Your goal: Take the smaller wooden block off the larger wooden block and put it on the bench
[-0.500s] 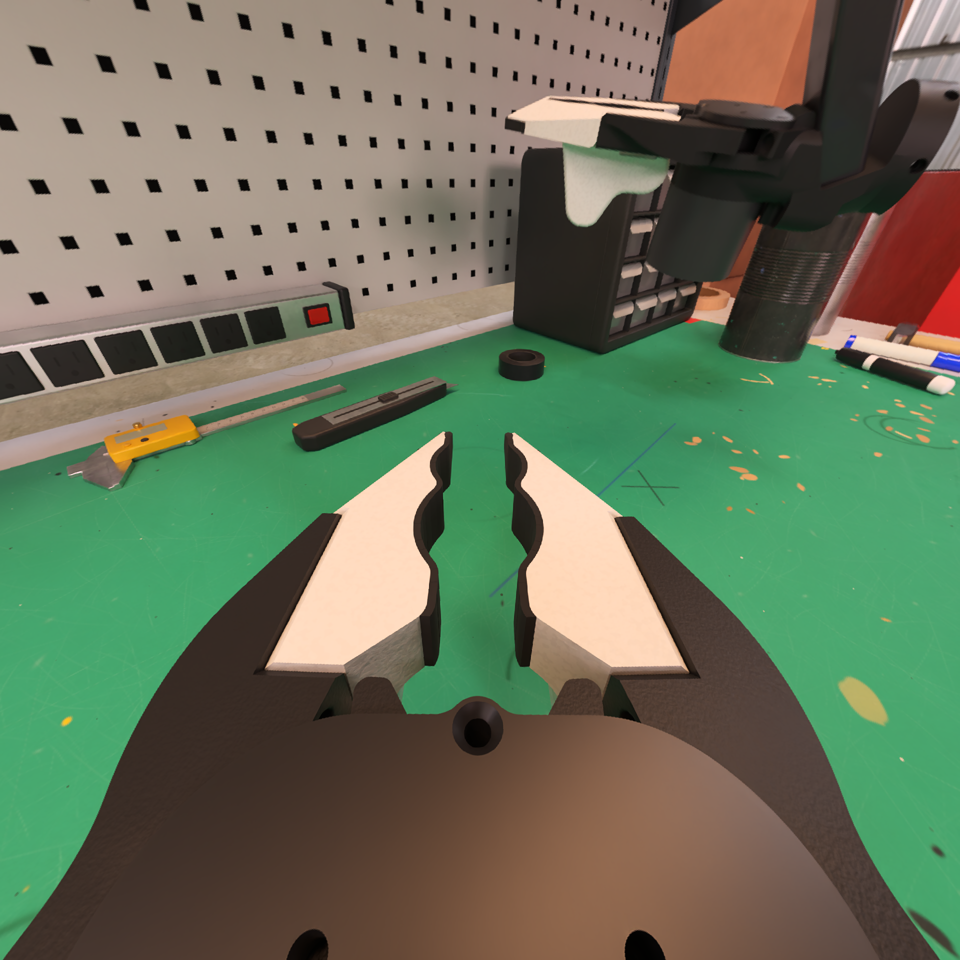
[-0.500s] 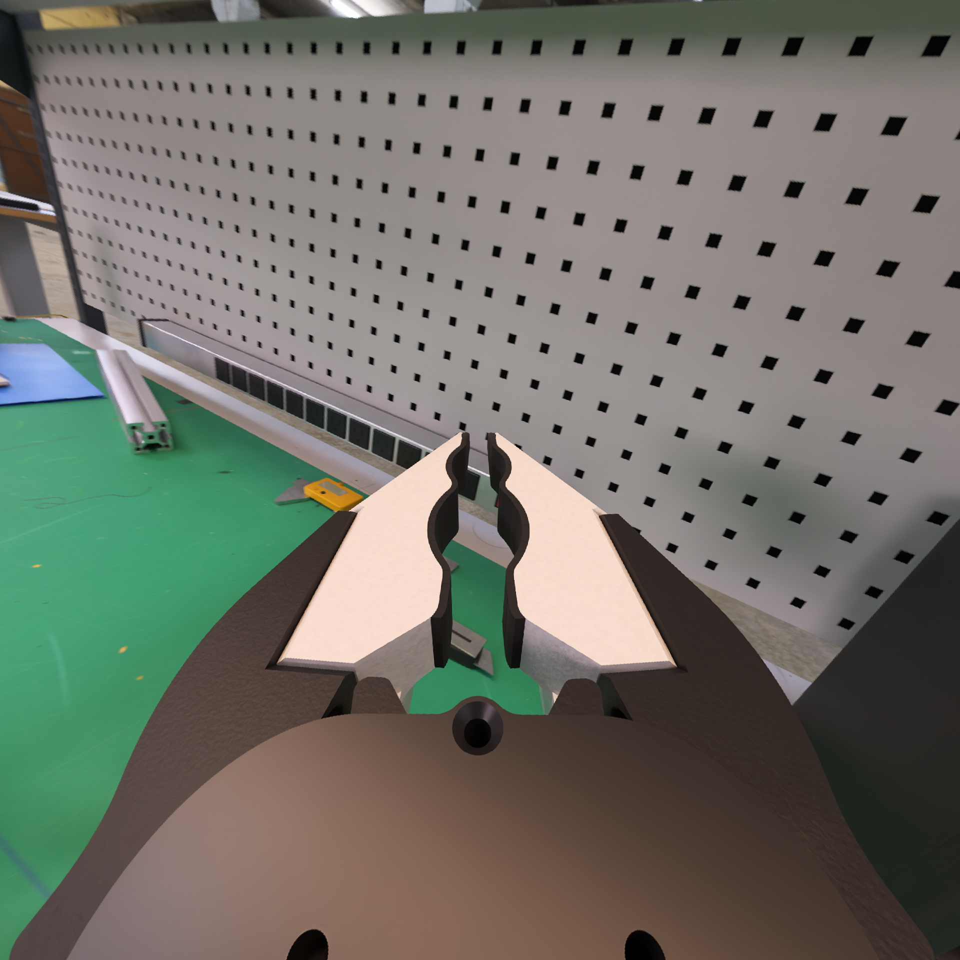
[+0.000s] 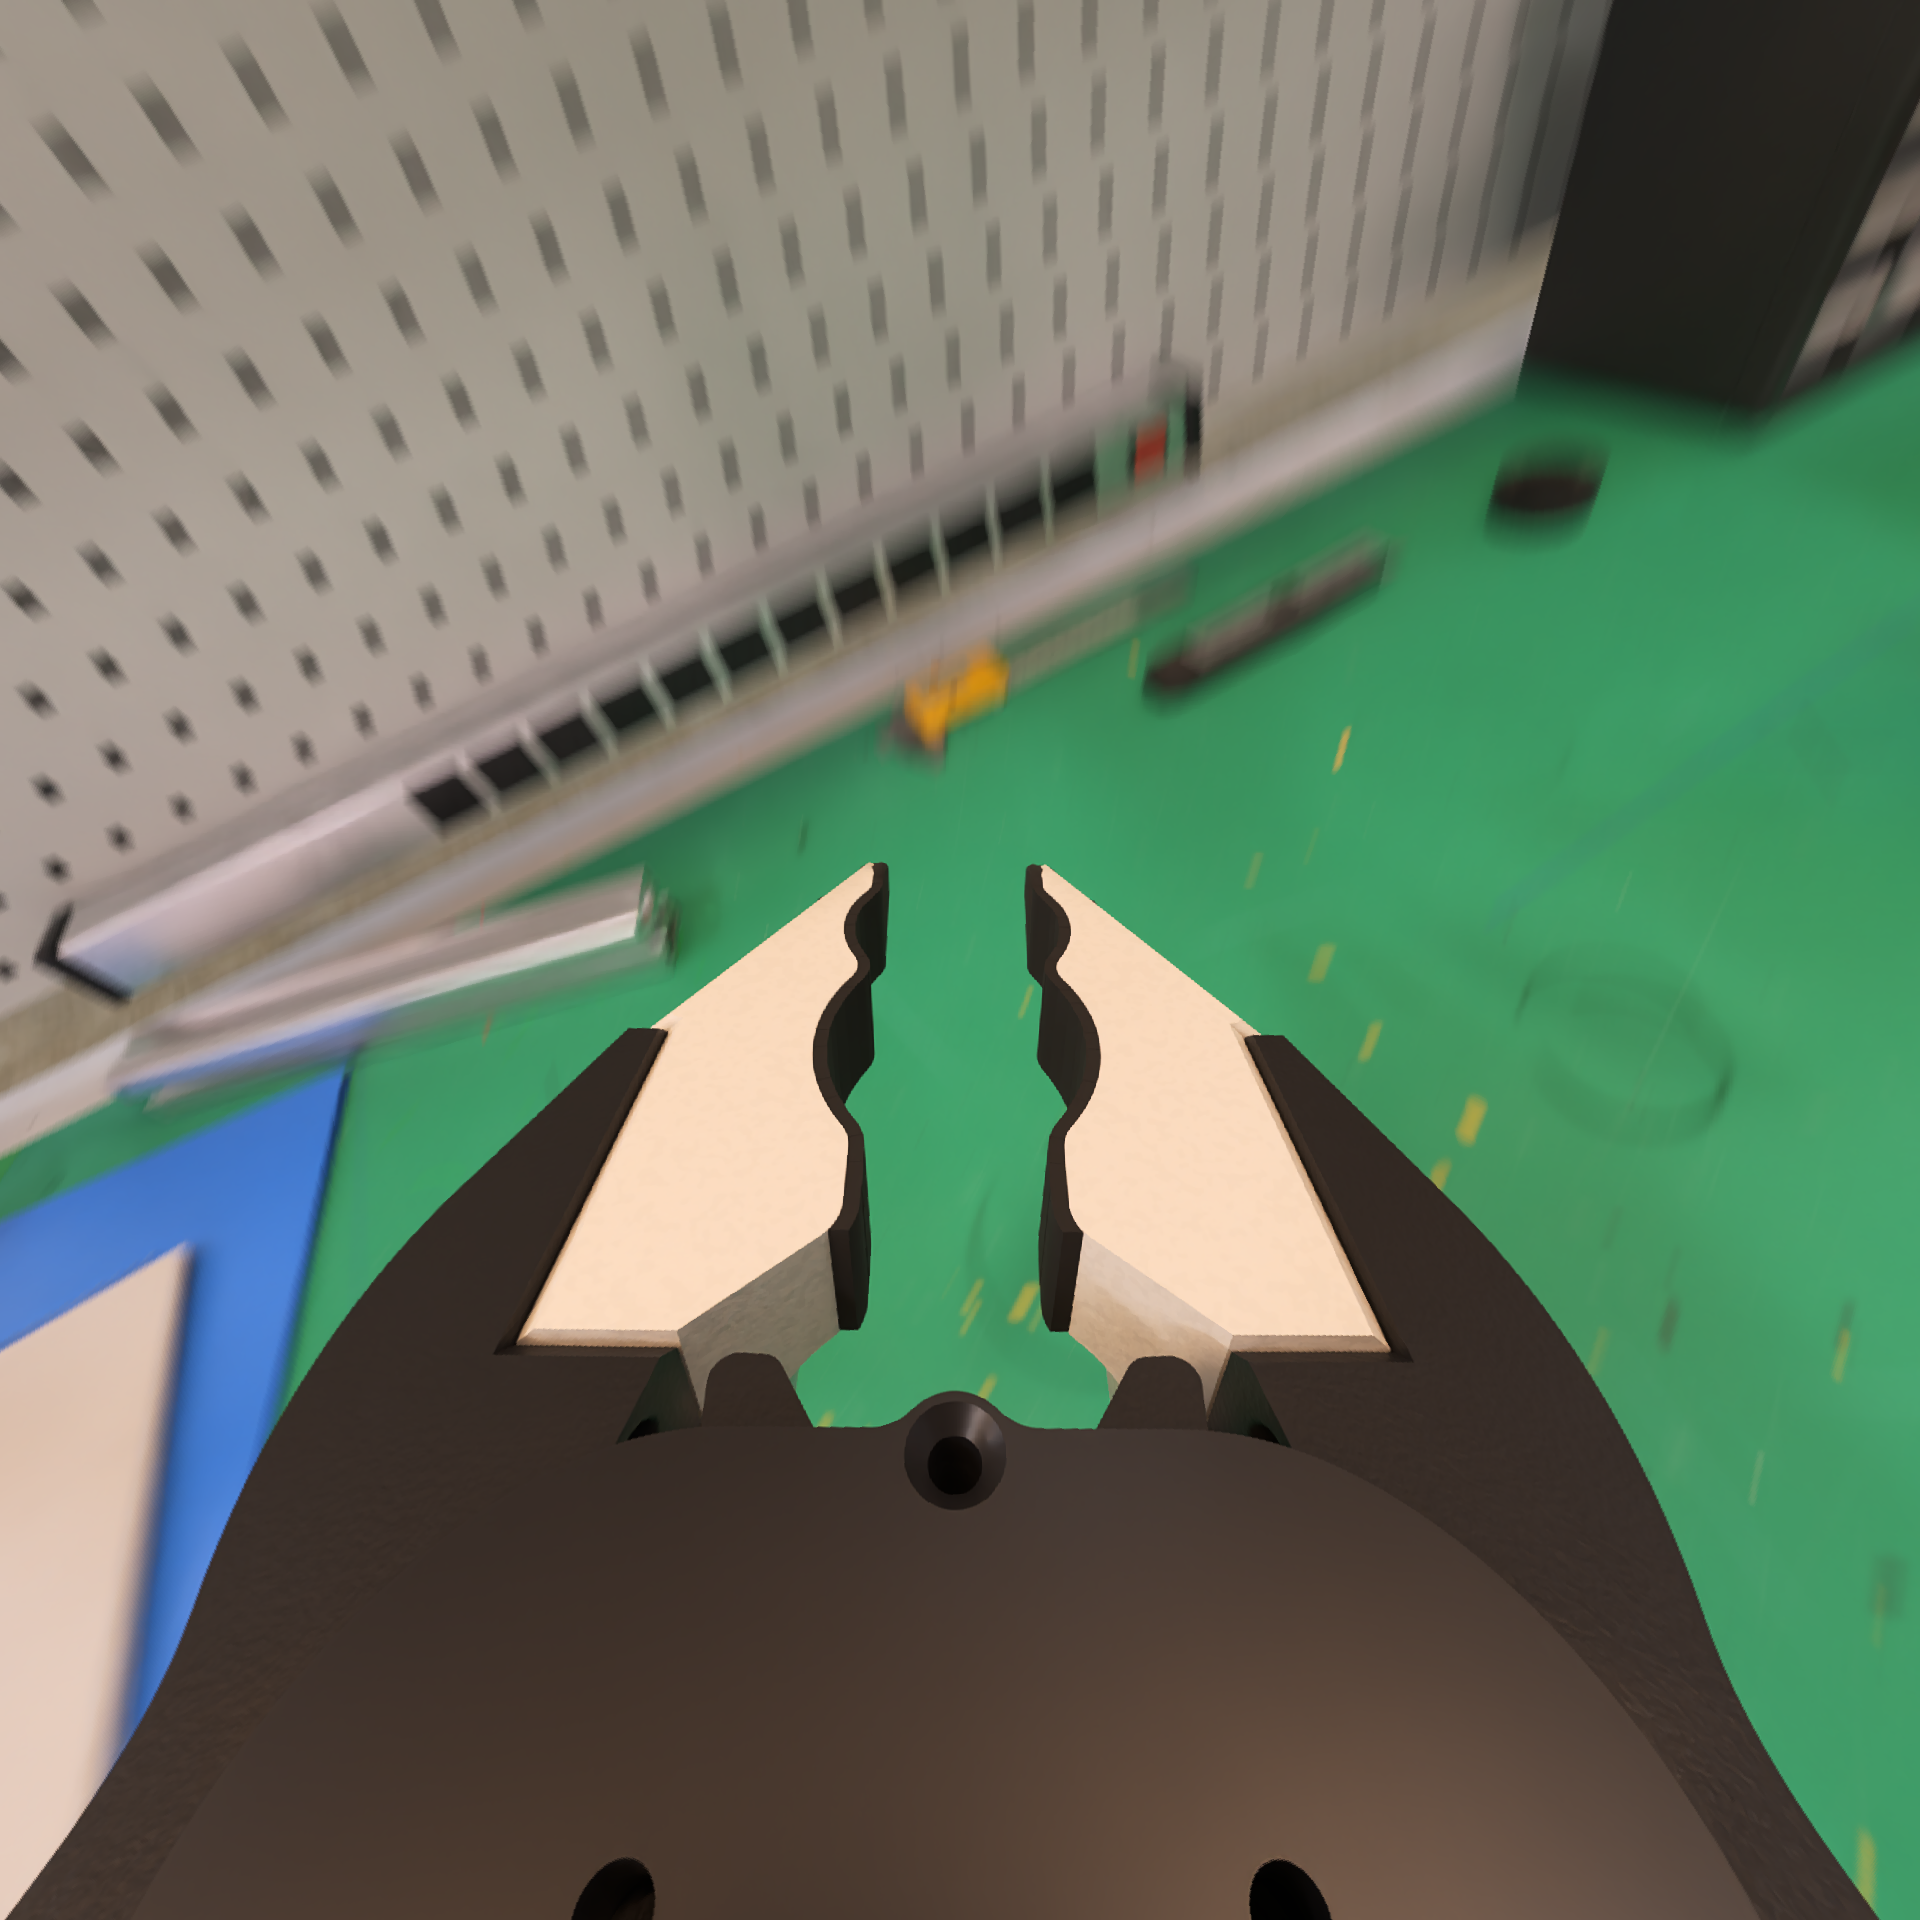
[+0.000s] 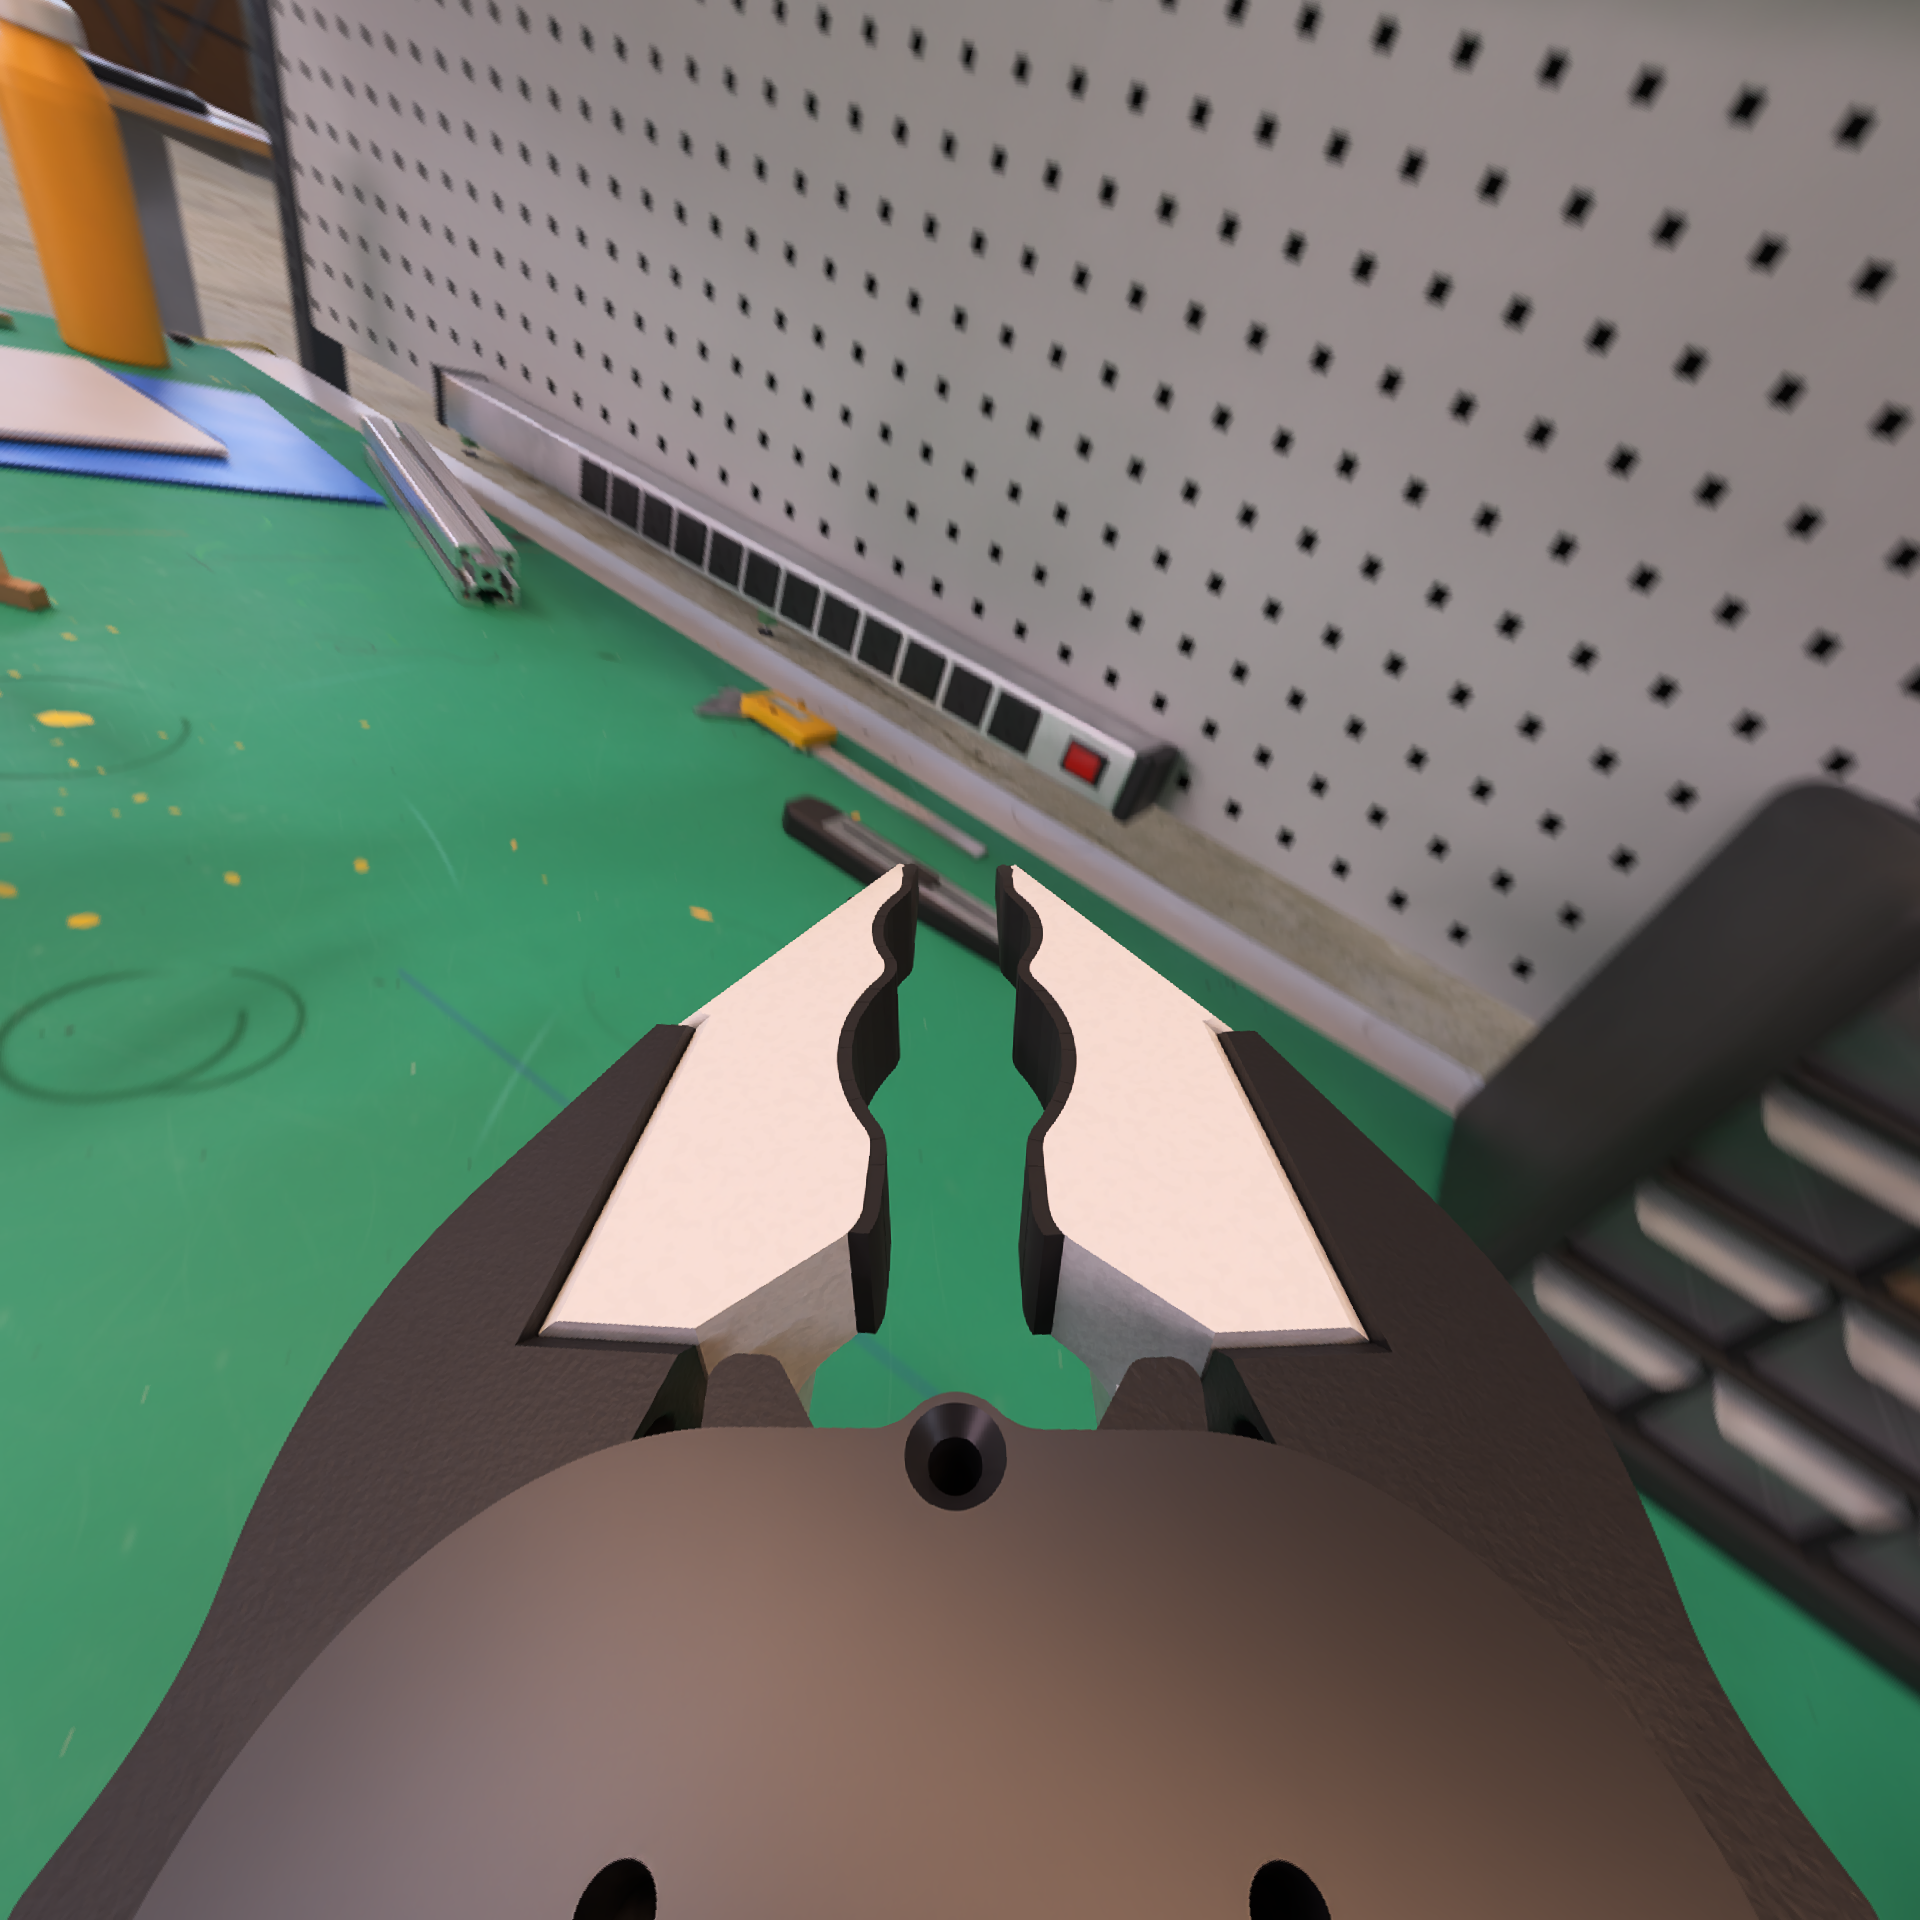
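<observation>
While earlier narrower, left tongs (image 3: 956, 883) now wider.

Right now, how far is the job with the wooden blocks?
Nothing looks done. Left gripper and right gripper are both open and empty above the green bench. No stacked wooden blocks show clearly in either view. Finding, lifting and placing the smaller block all remain.

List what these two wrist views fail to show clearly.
- Wooden blocks: neither view shows them clearly; a small brown piece is cut off by the right wrist view's left edge.
- Yellow caliper and utility knife: smeared by motion blur in the left wrist view.
- Drawer cabinet: cut off by the right edge.
- Utility knife: far end hidden behind the right gripper.
</observation>
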